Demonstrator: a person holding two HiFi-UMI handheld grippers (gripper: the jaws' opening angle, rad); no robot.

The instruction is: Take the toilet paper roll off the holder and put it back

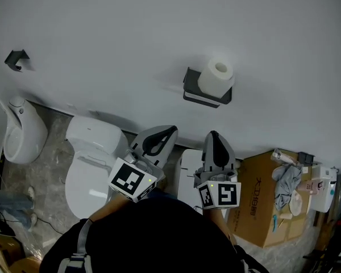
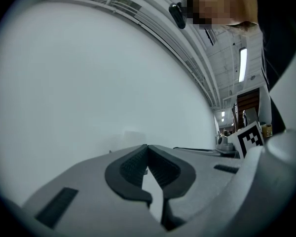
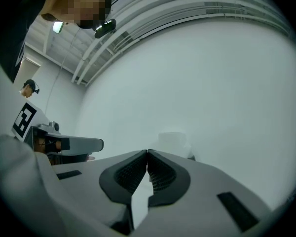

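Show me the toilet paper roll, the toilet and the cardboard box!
toilet paper roll [image 1: 216, 78]: head view, on its white side.
toilet [image 1: 88, 181]: head view, on its lid.
cardboard box [image 1: 254, 201]: head view, on its brown printed face.

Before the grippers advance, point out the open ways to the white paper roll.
Bare white wall lies between the black wall holder and the small black hook, and above the white paper roll. Crowded below: white toilet, cluttered brown cardboard box.

Side by side, left tool [image 1: 169, 131] and right tool [image 1: 213, 135]; jaws together, empty
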